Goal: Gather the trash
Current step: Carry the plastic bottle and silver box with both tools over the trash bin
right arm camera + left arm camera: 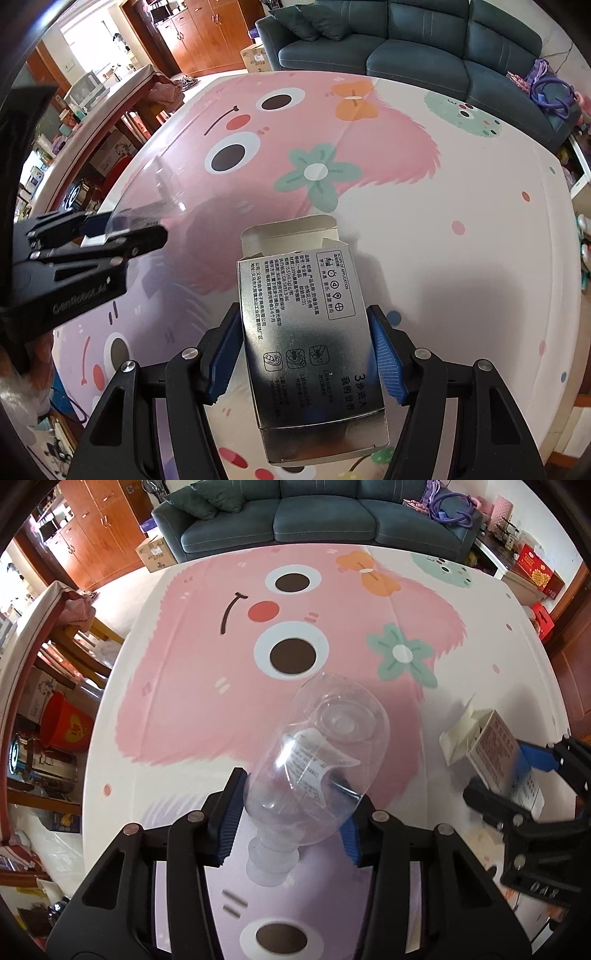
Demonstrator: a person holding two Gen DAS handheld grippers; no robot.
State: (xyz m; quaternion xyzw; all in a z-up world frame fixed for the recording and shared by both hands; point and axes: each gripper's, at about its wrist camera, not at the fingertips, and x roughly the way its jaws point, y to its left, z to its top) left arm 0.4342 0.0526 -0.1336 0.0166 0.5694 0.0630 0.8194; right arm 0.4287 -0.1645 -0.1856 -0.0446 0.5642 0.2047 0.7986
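Between left gripper [291,812] pads, bottle [317,753]

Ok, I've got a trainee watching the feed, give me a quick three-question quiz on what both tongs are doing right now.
1. True or false: the left tongs grip the clear plastic bottle with its neck toward the camera.
2. What do the right tongs hold? A) a silver cardboard box B) a red can C) nothing
3. Fill in: the far end flap of the box is ____.

Key:
1. True; the bottle's base points away over the cartoon tablecloth.
2. A; the printed box sits between the blue pads.
3. Open; the empty inside shows.
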